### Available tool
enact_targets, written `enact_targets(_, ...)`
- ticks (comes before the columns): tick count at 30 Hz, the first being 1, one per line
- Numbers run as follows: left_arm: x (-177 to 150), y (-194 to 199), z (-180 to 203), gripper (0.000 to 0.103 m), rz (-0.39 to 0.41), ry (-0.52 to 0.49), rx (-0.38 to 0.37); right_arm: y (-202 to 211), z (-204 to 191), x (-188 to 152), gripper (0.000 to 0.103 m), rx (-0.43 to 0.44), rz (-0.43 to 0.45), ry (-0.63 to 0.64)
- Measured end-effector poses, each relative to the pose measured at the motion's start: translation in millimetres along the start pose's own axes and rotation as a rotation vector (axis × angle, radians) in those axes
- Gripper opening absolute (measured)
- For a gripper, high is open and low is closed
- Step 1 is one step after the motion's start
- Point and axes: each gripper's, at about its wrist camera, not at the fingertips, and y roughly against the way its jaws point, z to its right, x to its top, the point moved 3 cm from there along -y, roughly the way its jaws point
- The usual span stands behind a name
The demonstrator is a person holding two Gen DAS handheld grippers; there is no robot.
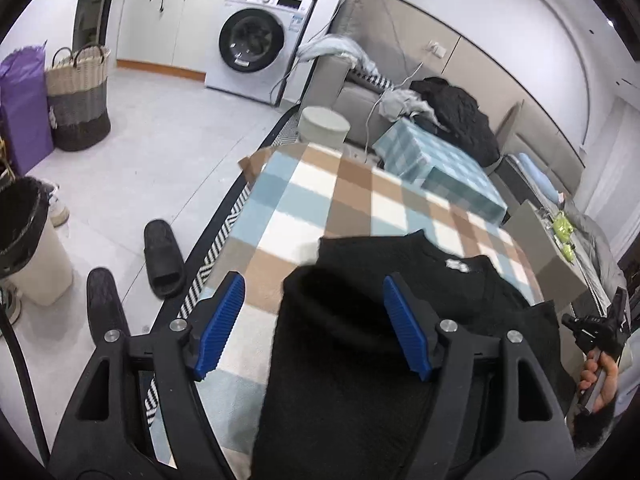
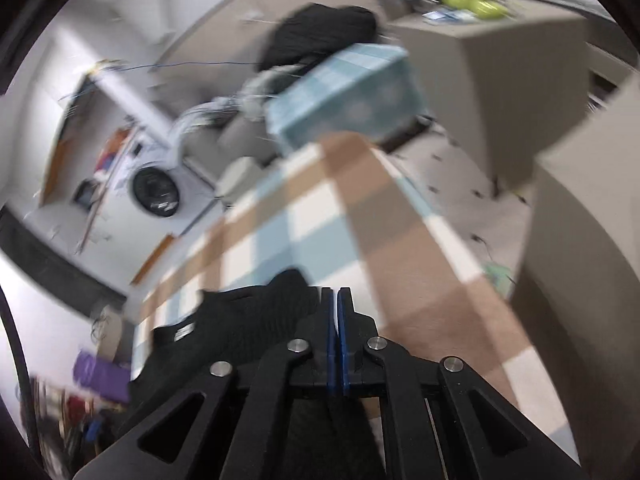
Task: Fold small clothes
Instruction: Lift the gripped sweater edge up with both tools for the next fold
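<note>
On the checked blanket of blue, tan and white squares lies one black knitted garment, its collar with a small white label at the far side. One sleeve lies doubled over the near left part of the body. Two grippers are at work. Above that sleeve, the left gripper has its blue pads spread wide, clear of the cloth. The right gripper has its pads pressed together at the garment's right edge — whether cloth is pinched between them cannot be told through the blur. A hand shows at the right rim of the left view. On the floor to the left stand one woven basket, contents hidden, and one bin lined with a black bag — beside two black slippers. One washing machine stands far off.
</note>
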Motion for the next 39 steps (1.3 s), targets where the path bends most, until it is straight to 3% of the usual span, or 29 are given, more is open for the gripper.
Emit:
enact_targets(5, -12, -10, -13, 0.069, -0.032, -0.003, 0.027, 5, -4, -10, 0.033, 0.057, -0.046, 0.031)
enact_targets(8, -19, -21, -10, 0.069, -0.045, -0.028, 0.053, 6, -13, -21, 0.041, 0.070, -0.073, 0.085)
enact_targets(15, -25, -54, 8, 0.069, -0.098, -0.109, 0.068, 5, -25, -36, 0.046, 0.034, -0.099, 0.195)
enact_targets(19, -22, -76, 21, 0.069, -0.122, -0.168, 0.089, -7, -32, -33, 0.055, 0.020, -0.115, 0.257)
enact_targets(23, -15, -99, 31, 0.069, -0.135, -0.210, 0.109, -26, -43, -24, 0.055, -0.008, -0.120, 0.320)
enact_targets(25, -12, -107, 34, 0.054, -0.139, -0.215, 0.085, -34, -47, -21, 0.053, -0.007, -0.122, 0.338)
enact_targets(26, -11, -111, 36, 0.046, -0.143, -0.215, 0.078, -36, -48, -20, 0.037, -0.009, -0.115, 0.349)
enact_targets(27, -11, -112, 37, 0.030, -0.140, -0.216, 0.075, -37, -49, -19, 0.029, -0.008, -0.110, 0.356)
enact_targets(28, -10, -111, 37, 0.017, -0.132, -0.219, 0.065, -36, -47, -17, 0.014, -0.006, -0.094, 0.357)
enact_targets(30, -9, -105, 41, 0.008, -0.095, -0.238, 0.042, -26, -45, -15, 0.007, 0.068, -0.051, 0.343)
enact_targets(34, -3, -86, 41, 0.004, -0.020, -0.237, 0.030, 10, -39, -11, 0.005, 0.227, 0.082, 0.304)
enact_targets(39, 3, -65, 37, 0.003, 0.037, -0.195, 0.011, 20, -33, -9, 0.005, 0.159, 0.123, 0.274)
